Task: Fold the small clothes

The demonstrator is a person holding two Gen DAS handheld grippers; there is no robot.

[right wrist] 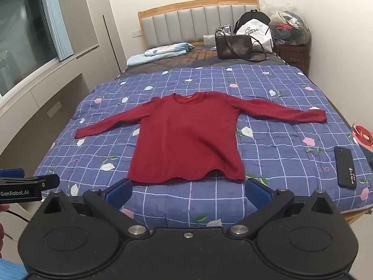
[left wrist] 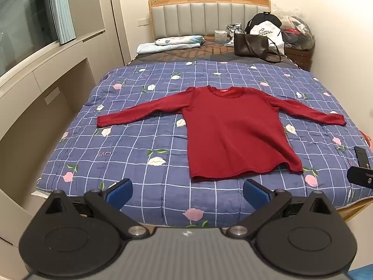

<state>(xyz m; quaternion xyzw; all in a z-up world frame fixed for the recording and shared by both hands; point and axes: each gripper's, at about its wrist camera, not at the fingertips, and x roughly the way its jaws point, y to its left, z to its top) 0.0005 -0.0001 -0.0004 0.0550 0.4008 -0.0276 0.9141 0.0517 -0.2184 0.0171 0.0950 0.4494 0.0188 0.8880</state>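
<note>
Red long-sleeved top (left wrist: 233, 135) spread flat, front up, on blue checked quilt (left wrist: 144, 140) at middle of bed, both sleeves stretched out to left and right, collar toward far headboard (left wrist: 205, 16), hem toward near edge. Contents of clear plastic bag (left wrist: 296, 32) at far right too crumpled to make out. Printing on white bag (left wrist: 268, 33) too small to read. Red-patterned item at right edge of bed cut off in both views.

Black phone (right wrist: 345, 170) fully shown only in right wrist view, lying on quilt near right, well apart from hem; merely a sliver at frame edge in left wrist view. Brown handbag (right wrist: 233, 45) and folded light-blue bedding (right wrist: 160, 51) at far end in both.

Left gripper (left wrist: 187, 192) held low over near edge of bed, pads wide apart, nothing between, short of hem. Right gripper (right wrist: 188, 191) likewise spread wide and empty, pointing at hem, not touching it.
</note>
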